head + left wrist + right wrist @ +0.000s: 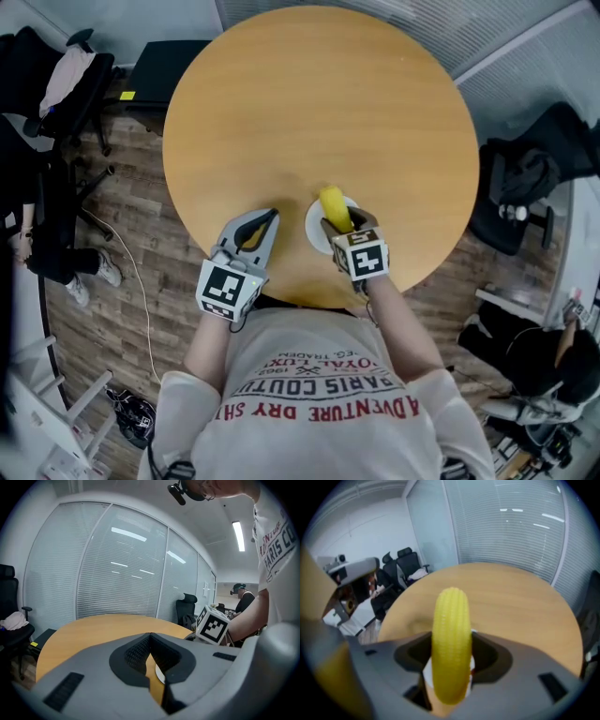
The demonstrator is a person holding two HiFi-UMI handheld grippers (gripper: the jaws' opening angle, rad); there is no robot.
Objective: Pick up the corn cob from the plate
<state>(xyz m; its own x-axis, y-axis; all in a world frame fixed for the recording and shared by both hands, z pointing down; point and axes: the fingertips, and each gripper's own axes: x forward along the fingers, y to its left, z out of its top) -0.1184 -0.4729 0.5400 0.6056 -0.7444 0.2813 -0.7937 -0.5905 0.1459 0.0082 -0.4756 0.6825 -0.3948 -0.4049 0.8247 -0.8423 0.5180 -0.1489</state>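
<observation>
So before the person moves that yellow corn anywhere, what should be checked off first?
1. Right claw shut on the corn cob: ok, the jaws press on both of its sides.
2. Cob seated deep in the jaws: ok, though much of it sticks out past them.
3. Cob lifted clear of the plate: cannot tell; it sits over the plate in the head view.
4. Left claw out of the way: ok, shut, empty, left of the plate.
5. Room on the table around the plate: ok, nothing else stands nearby.
</observation>
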